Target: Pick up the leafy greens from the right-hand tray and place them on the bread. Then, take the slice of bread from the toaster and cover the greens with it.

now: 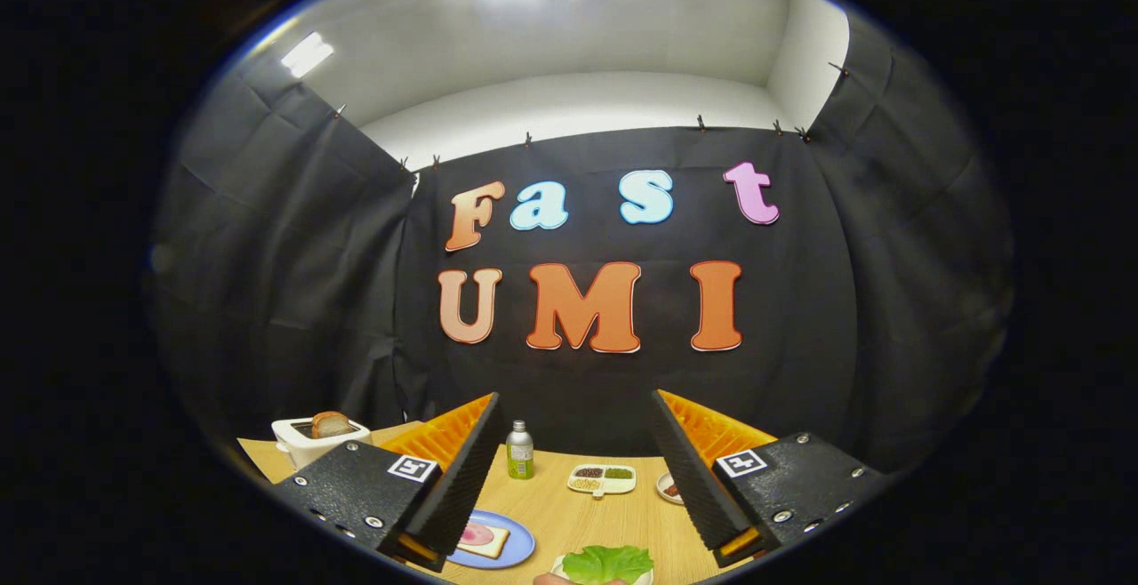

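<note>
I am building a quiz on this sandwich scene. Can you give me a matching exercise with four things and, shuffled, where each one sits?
Things:
1. green leafy lettuce
2. browned bread slice
3. small silver bottle with green label
4. bread slice topped with pink ham

Places:
A. standing up out of the white toaster
B. on the round blue plate
C. low between the open gripper fingers, on a white dish
D. upright on the wooden table, beyond the fingers

Pairs: 1-C, 2-A, 3-D, 4-B
</note>
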### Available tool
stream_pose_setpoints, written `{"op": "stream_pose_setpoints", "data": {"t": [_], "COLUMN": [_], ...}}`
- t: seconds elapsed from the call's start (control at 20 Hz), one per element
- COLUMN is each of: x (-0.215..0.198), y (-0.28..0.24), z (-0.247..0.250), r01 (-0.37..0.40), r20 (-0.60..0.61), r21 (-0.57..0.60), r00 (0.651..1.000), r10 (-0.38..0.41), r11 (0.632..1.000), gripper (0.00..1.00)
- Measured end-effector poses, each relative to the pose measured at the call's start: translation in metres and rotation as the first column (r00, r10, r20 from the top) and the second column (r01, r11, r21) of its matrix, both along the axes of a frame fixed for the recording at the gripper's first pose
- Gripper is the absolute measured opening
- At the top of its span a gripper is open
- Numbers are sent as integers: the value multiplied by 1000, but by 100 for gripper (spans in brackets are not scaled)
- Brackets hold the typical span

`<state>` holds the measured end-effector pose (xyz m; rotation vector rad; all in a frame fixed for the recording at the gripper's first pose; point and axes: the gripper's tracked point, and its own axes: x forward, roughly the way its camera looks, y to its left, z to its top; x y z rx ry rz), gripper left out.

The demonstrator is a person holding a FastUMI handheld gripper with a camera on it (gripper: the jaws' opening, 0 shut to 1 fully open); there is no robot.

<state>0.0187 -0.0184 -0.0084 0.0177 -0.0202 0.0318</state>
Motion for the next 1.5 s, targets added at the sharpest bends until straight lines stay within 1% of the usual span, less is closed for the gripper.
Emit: {"op": "stream_pose_setpoints", "data": {"t": [0.25,0.4,0.7,0.75,1.0,1.2,1.3,1.4,1.5], "x": [3,5,9,11,11,6,3,3,4], "y": [-11,-18,-19,-21,-21,-26,-27,-23,-20], "z": [-20,-40,-75,-81,-124,-161,-181,-194,-202], "r01": [16,21,-5,1,1,-9,-9,-23,-28], "r20": [-51,-120,-286,-307,-449,-543,-597,-647,-681], "r21": [-18,-27,-55,-51,-8,-20,-12,14,45], "r00": [999,992,958,952,894,840,802,762,730], "r10": [-17,-24,-11,-17,-4,-3,0,26,51], "r11": [1000,999,998,999,1000,1000,1000,1000,999], "gripper": [98,98,98,98,98,98,98,99,99]}}
